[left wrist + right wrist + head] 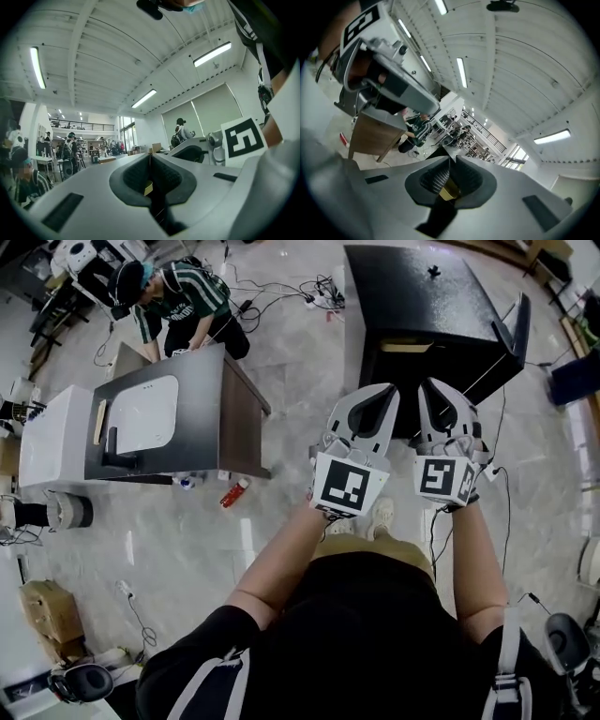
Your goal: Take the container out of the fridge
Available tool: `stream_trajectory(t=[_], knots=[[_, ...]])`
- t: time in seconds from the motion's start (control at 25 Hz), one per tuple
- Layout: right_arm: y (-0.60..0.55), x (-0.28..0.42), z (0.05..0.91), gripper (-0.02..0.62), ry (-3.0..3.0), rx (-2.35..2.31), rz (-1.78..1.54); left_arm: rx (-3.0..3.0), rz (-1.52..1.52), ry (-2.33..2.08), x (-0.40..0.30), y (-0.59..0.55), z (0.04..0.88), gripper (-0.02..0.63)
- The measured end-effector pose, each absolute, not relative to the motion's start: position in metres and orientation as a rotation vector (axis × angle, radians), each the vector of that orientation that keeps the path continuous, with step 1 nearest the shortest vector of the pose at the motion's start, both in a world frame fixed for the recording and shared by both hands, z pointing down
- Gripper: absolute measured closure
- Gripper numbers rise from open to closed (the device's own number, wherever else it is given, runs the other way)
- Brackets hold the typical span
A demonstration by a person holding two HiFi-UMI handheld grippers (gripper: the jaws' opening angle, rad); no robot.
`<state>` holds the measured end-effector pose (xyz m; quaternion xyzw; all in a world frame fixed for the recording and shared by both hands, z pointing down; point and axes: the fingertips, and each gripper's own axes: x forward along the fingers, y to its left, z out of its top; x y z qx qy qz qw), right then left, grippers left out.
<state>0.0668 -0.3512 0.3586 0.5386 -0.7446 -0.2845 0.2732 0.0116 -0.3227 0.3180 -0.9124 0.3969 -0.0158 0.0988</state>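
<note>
Left gripper [378,395] jaws together, nothing held; right gripper [433,390] likewise closed and empty; both near the black fridge [422,306], its door open.

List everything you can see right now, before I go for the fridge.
fridge: one, black, on the floor ahead, door open on its right
container: none seen; the fridge interior is too dark to tell
table: one, dark top and wooden sides, left of the fridge
person: one, green striped top, crouched behind the table
small item: one, red and white, on the floor by the table
cables: several, dark, on the floor beyond the table
cardboard box: one, brown, lower left floor
left gripper: white, fingers shut, empty, before the fridge
right gripper: white, fingers shut, empty, beside the left gripper
</note>
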Motion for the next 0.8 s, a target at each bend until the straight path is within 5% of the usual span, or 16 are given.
stream_trajectory(t=[0.24,0.8], knots=[[-0.391,0.061,0.400,0.554,-1.923,1.246,-0.851,-2.676,0.000,1.191,0.016,-0.341,0.318,0.583],[-0.471,0.081,0.466,0.414,-1.753,1.015,-0.946,-2.653,-0.078,1.297,0.024,-0.382,0.333,0.583]])
